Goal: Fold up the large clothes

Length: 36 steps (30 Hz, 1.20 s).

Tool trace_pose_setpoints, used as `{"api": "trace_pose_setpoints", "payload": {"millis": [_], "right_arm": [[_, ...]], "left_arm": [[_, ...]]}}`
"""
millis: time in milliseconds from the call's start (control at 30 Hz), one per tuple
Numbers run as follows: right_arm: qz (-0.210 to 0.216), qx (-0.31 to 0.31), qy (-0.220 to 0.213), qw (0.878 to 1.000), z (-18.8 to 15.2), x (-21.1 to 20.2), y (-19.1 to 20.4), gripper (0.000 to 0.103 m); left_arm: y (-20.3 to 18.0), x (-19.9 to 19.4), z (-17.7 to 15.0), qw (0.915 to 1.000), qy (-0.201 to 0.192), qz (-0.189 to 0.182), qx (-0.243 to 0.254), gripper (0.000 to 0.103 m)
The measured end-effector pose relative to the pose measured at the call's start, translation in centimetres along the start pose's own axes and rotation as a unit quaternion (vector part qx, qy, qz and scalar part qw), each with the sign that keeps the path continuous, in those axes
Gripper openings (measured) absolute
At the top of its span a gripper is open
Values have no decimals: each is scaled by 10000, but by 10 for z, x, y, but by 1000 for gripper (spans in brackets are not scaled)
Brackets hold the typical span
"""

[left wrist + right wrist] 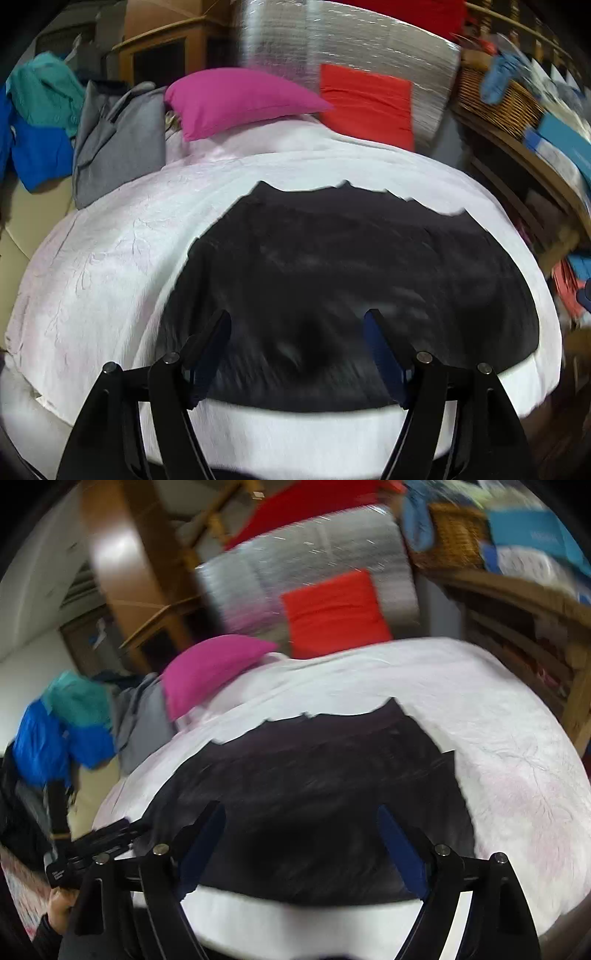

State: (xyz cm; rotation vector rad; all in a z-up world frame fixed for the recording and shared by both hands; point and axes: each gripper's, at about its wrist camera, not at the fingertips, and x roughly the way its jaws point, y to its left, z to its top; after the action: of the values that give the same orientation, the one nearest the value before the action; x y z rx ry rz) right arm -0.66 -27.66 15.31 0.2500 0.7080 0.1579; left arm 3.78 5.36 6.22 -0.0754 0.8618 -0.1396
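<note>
Across the white bed cover [110, 266], which fills most of both views, you have the black garment [351, 280] spread flat, and that garment is your landmark for everything else. Its long axis runs side to side across the bed, parallel to the near bed edge; its uneven far hem points toward the pillows, and its near edge lies just short of the bed's front rim.

Beyond the garment's far hem sit the pink pillow [236, 99] and the red cushion [369, 103], well apart from it. Off its left end a heap of grey, blue and teal clothes [48, 122] is piled beside the bed.

Your left hand-held gripper [297, 325] hangs above the garment's near portion with its jaws spread wide and nothing between them. Your right hand-held gripper [301, 819] does the same, jaws apart and empty, over the near half toward the garment's right end. In the right wrist view your left hand [61, 904] shows low at the garment's left side.

What the next fold likely turns on: the cloth lies ahead of and below both grippers, neither touching it. Each hand is nearest its own end of the near edge, so a two-handed pinch along that edge, carried toward the far hem, seems the natural move. Motion blur hides fine creases.
</note>
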Motion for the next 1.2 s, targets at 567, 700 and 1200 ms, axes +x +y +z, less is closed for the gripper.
{"api": "trace_pose_setpoints", "payload": {"millis": [567,700,1200], "right_arm": [[-441,-124,-127,9989,-103,-63,60,96],[-547,-162,-109,9983,-118,-73,61,96],[-1158,-613,-456,9903,-127,-100,84,97]], "left_arm": [[-10,-82,-73,9985,-413,348,-41,84],[-14,-96,-85,9976,-525,450,22,84],[-26,-140,-102,9949,-901,448,111,85]]}}
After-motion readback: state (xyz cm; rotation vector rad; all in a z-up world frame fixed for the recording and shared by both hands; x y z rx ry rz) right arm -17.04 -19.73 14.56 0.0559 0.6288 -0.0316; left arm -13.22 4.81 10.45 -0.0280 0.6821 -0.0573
